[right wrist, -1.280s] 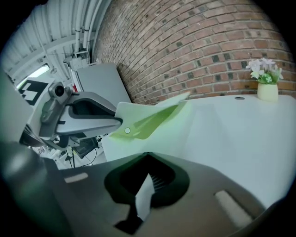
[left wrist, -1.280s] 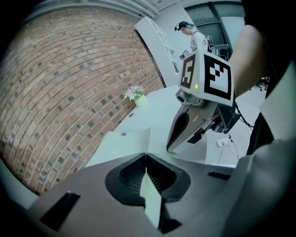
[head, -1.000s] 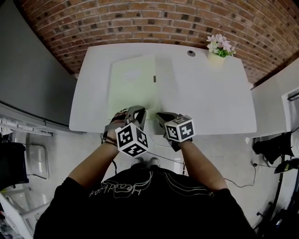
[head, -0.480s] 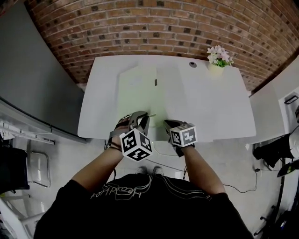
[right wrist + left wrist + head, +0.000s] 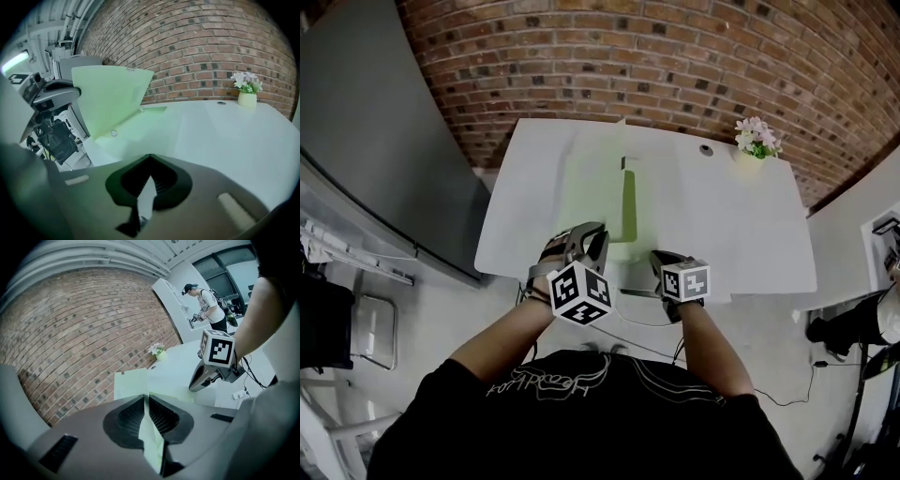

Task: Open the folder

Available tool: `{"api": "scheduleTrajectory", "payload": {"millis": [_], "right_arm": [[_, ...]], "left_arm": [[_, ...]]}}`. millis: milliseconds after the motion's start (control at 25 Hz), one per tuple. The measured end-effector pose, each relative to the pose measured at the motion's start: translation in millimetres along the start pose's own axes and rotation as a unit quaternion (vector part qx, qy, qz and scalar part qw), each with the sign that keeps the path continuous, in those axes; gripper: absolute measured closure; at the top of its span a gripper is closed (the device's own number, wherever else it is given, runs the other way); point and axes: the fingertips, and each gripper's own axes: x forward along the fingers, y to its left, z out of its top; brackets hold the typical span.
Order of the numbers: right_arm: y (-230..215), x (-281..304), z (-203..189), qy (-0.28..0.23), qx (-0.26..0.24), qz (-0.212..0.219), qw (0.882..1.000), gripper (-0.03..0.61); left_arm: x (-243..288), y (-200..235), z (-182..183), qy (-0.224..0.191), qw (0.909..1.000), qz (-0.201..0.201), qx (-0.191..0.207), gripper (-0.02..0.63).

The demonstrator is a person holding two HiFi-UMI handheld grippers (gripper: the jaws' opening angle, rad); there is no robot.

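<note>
A pale green folder point(image 5: 592, 183) lies on the white table point(image 5: 731, 225), near its left side. Its top cover point(image 5: 110, 96) stands lifted off the lower sheet point(image 5: 140, 125). My left gripper point(image 5: 598, 240) is shut on the cover's near corner; the green sheet point(image 5: 152, 437) runs between its pads point(image 5: 133, 413). In the right gripper view the left gripper point(image 5: 51, 96) shows at the cover's left edge. My right gripper point(image 5: 659, 261) sits at the table's front edge, shut on a thin pale edge point(image 5: 146, 197) of the lower sheet. The left gripper view shows the right gripper point(image 5: 194, 383) low beside the folder.
A small pot of pink flowers point(image 5: 757, 139) stands at the table's far right corner, with a round cable hole point(image 5: 706, 149) beside it. A brick wall point(image 5: 675, 66) runs behind the table. A grey panel point(image 5: 384, 141) is on the left. A person point(image 5: 206, 305) stands far off.
The left gripper has risen with the cover's corner, and the cover has gone from lying flat to standing up. The right gripper has kept its place at the front edge.
</note>
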Motion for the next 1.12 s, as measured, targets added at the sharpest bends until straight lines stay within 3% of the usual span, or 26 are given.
{"api": "scheduleTrajectory", "payload": {"millis": [440, 880, 1120], "right_arm": [[-5.2, 0.8, -1.2, 0.003, 0.017, -0.01, 1.0, 0.577], [-5.5, 0.7, -0.2, 0.001, 0.018, -0.024, 1.0, 0.577], [-4.6, 0.7, -0.1, -0.001, 0.005, -0.041, 0.999, 0.577]], "left_arm": [[-25.4, 40.1, -21.9, -0.018, 0.9984, 0.032, -0.044, 0.599], [-51.3, 79.1, -60.5, -0.025, 0.9885, 0.049, -0.141, 0.597], [-60.6, 95.9, -80.9, -0.025, 0.9838, 0.06, -0.167, 0.589]]}}
